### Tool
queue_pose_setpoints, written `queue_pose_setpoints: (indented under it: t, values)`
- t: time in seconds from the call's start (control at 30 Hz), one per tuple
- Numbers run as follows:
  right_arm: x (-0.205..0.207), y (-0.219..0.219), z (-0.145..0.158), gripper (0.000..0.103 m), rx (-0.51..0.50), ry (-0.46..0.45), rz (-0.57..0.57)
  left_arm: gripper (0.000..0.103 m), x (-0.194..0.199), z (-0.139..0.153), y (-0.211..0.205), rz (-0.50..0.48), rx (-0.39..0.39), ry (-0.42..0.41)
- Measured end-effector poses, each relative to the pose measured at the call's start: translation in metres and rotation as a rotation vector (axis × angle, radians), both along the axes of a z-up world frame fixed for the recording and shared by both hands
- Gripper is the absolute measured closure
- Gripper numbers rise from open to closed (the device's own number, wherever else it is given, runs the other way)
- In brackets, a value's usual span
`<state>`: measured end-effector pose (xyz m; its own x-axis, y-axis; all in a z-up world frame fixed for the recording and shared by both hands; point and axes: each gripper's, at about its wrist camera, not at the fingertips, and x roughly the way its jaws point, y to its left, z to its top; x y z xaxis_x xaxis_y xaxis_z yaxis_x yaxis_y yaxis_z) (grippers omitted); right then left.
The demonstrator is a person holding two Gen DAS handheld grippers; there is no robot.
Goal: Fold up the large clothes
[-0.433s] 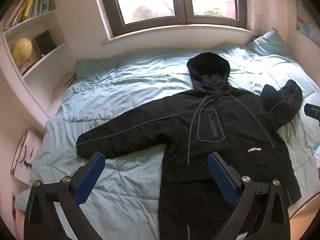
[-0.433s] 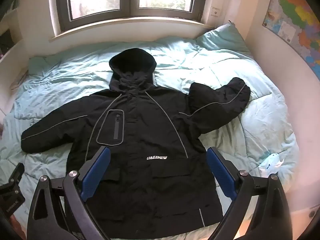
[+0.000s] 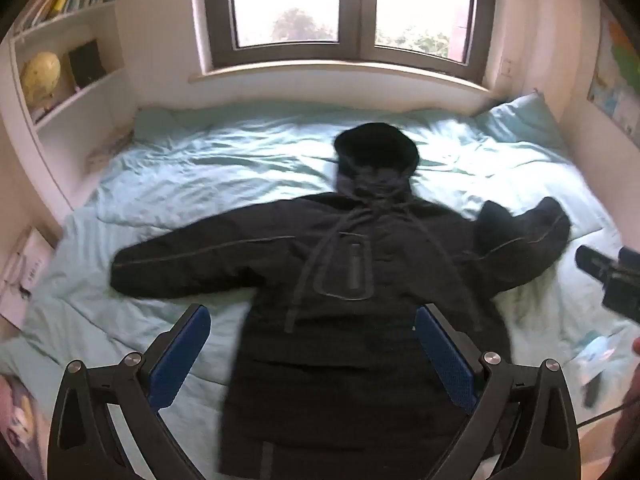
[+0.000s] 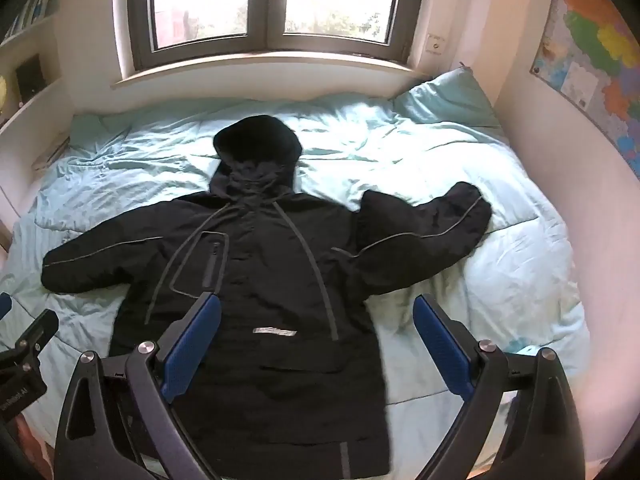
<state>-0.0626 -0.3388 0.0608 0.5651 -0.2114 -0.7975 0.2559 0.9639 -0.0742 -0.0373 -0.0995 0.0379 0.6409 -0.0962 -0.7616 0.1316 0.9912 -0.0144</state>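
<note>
Left wrist view: the left tool (image 3: 312, 354) hangs wide open above the jacket (image 3: 360, 280), gripping nothing. Right wrist view: the right tool (image 4: 316, 344) is also spread wide and empty. The jacket lies front-up on the bed (image 4: 500, 280), sleeves out, hood (image 4: 256, 144) toward the window (image 4: 264, 4).

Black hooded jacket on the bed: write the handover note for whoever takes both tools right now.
Left tool: open, empty, above the jacket's lower left side.
Right tool: open, empty, above the lower right side.
Black hooded jacket: front up on the light blue duvet, hood toward the window. One sleeve lies straight out; the other sleeve is bent upward.
Done: spread out; no fold made.
Left: fold in the sleeves, then the body and hood.
</note>
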Motion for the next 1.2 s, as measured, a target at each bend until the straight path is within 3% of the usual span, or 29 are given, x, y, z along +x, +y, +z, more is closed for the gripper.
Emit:
queue_pose_setpoints:
  t: [0.43, 1.2]
  values:
    - [-0.012, -0.091, -0.011, 0.005, 0.004, 0.016, 0.010, 0.001, -0.013, -0.015, -0.099, -0.008, 0.001, 0.051]
    - [-0.010, -0.155, -0.030, 0.005, 0.051, 0.037, -0.003, 0.001, -0.008, -0.024, -0.173, -0.041, 0.081, 0.075]
